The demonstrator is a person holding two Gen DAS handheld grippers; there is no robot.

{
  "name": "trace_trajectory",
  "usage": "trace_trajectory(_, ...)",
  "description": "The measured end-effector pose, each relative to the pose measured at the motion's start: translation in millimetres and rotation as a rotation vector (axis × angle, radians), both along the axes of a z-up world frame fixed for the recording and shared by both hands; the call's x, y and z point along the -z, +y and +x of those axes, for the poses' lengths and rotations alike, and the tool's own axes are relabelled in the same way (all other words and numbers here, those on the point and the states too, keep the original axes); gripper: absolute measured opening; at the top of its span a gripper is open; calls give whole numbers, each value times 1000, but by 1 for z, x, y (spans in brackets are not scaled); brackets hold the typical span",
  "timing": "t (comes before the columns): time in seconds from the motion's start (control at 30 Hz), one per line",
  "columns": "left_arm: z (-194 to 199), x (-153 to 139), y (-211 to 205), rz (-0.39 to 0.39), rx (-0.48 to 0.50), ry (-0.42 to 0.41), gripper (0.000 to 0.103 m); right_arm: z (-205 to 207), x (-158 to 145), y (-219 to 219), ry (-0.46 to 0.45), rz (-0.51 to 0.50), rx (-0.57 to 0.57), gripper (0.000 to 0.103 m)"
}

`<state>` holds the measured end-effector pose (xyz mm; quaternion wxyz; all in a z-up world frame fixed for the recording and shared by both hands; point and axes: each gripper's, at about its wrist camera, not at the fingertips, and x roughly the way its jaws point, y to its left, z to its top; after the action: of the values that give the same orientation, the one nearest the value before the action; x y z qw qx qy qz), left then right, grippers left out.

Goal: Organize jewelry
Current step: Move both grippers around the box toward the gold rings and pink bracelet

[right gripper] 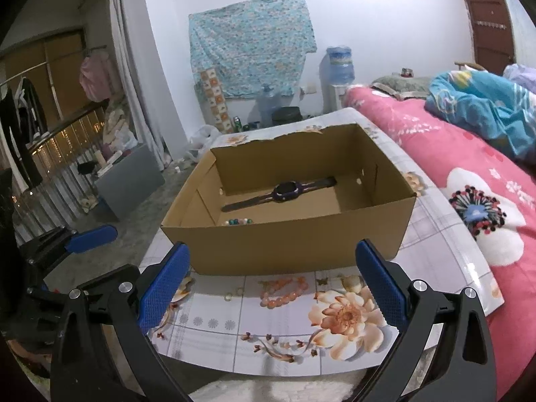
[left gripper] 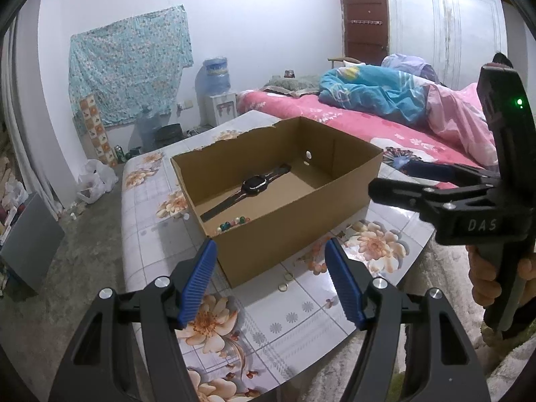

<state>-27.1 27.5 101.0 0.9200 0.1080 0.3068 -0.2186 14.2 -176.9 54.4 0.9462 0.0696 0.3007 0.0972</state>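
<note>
Floral vinyl cloth, printed with peach blossoms on a pale grid, covers the low table (right gripper: pixel 214 321) that fills the lower middle of both views. An open cardboard box (right gripper: pixel 294 244) sits on it at frame centre, its far rim torn ragged. Inside the box a dark watch (right gripper: pixel 286 190) lies flat with its strap stretched out, and a short string of coloured beads (right gripper: pixel 238 222) rests against the near inner wall.

On the cloth just in front of the box, in the lower centre of the right wrist view, lies a pink bead bracelet (right gripper: pixel 283 293), with small rings (right gripper: pixel 233 294) beside it to the left.

The right gripper (right gripper: pixel 273 288) has its blue pads spread wide with nothing between them, above the bracelet. The left gripper (left gripper: pixel 271 281) is likewise spread and holds nothing, near the box's near corner.

A bed with a pink flowered cover (right gripper: pixel 469 181) runs along the right side, a blue quilt (left gripper: pixel 378 92) heaped on it. A patterned blue cloth (right gripper: pixel 251 43) hangs on the white wall in the upper centre, a water dispenser (left gripper: pixel 217 100) stands below it, and a brown door (left gripper: pixel 365 23) shows upper right.
</note>
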Motion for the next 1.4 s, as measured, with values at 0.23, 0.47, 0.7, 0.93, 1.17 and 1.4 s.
trace_trajectory(0.23, 3, -2, -1, -6, 2, -3, 65, 3, -1, 5, -3, -15, -6, 95)
trace_trajectory(0.47, 6, -2, -3, -27, 15, -6, 65, -1, -2, 6, -12, -33, -1, 95)
trace_trajectory(0.7, 11, 3, -5, -43, 30, 8, 65, -1, 1, 7, 0, -52, 11, 95)
trace_trajectory(0.93, 17, 3, 1, -92, 40, 9, 65, -9, 4, 7, -22, -98, 33, 95)
trace_trajectory(1.17, 20, 5, 16, -126, 89, -20, 65, -6, 9, 6, -53, -114, 83, 95)
trace_trajectory(1.4, 29, 0, 29, -152, 168, -63, 65, 9, -4, 0, -122, -77, 117, 95)
